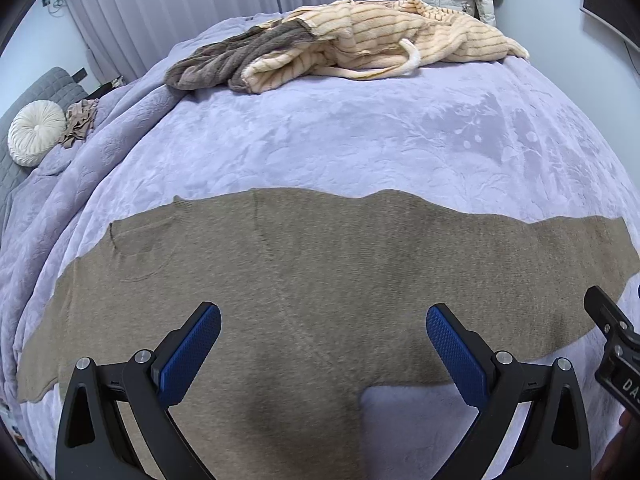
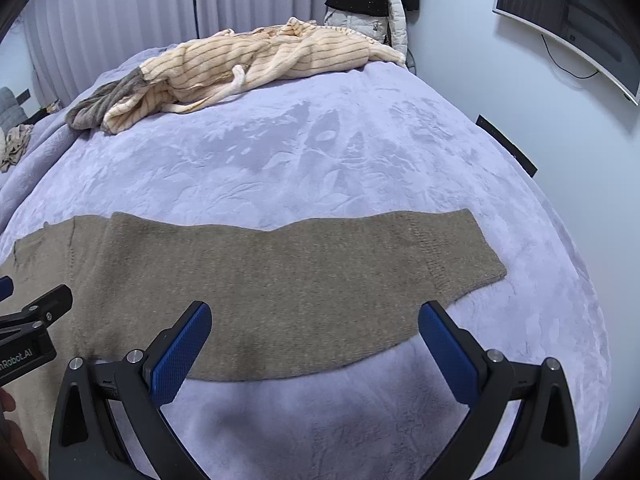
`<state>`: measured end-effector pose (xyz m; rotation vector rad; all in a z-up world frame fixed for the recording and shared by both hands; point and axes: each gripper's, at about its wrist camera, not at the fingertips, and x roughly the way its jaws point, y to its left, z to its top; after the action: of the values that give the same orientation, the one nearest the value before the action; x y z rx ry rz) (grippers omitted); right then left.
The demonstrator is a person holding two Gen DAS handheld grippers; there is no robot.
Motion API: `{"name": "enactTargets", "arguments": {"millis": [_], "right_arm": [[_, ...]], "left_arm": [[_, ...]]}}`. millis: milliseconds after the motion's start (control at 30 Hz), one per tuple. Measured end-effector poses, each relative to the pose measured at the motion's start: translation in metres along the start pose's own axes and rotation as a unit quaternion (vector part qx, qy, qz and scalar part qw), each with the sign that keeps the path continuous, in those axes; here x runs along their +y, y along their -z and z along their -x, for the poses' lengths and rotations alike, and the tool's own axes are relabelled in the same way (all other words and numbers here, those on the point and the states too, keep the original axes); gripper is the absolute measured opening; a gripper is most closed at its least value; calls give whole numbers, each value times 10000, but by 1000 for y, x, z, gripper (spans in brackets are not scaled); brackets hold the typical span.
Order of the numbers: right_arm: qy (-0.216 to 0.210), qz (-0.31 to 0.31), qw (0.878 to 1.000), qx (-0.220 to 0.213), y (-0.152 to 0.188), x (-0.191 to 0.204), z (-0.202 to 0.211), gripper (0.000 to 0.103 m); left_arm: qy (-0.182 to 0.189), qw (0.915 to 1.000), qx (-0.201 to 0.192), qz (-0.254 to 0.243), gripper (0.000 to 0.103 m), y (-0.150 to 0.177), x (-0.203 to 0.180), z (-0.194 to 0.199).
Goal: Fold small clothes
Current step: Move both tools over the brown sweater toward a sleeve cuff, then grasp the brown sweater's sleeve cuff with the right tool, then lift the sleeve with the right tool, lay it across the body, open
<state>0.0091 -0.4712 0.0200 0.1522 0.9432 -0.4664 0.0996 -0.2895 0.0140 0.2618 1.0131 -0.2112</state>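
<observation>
A tan knitted sweater (image 1: 312, 272) lies flat on the lavender bedspread (image 1: 340, 140), sleeves spread left and right. My left gripper (image 1: 323, 316) is open and empty, above the sweater's body near its lower part. My right gripper (image 2: 315, 314) is open and empty, above the right sleeve (image 2: 304, 276), whose ribbed cuff (image 2: 460, 248) points right. The right gripper's finger shows at the left wrist view's right edge (image 1: 612, 328); the left gripper shows at the right wrist view's left edge (image 2: 36, 320).
A cream striped fleece garment (image 1: 380, 40) with a grey piece (image 1: 236, 56) is heaped at the bed's far side. A round white cushion (image 1: 36, 132) and a beige cloth (image 1: 80, 120) lie far left. A monitor (image 2: 572, 20) hangs on the right wall. Jackets (image 2: 372, 4) hang behind.
</observation>
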Motion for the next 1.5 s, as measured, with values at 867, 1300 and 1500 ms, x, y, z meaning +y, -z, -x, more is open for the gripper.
{"name": "enactTargets", "arguments": {"millis": [867, 1300, 1500], "right_arm": [[-650, -818, 9932, -512, -16, -99, -33, 14], [-1026, -1198, 9870, -320, 8, -119, -50, 35], [-725, -1116, 9869, -908, 14, -118, 1, 7]], "left_arm": [[6, 9996, 278, 73, 103, 2, -8, -32], [-7, 9993, 285, 236, 103, 1, 12, -30], [-138, 9968, 458, 643, 103, 2, 46, -39]]}}
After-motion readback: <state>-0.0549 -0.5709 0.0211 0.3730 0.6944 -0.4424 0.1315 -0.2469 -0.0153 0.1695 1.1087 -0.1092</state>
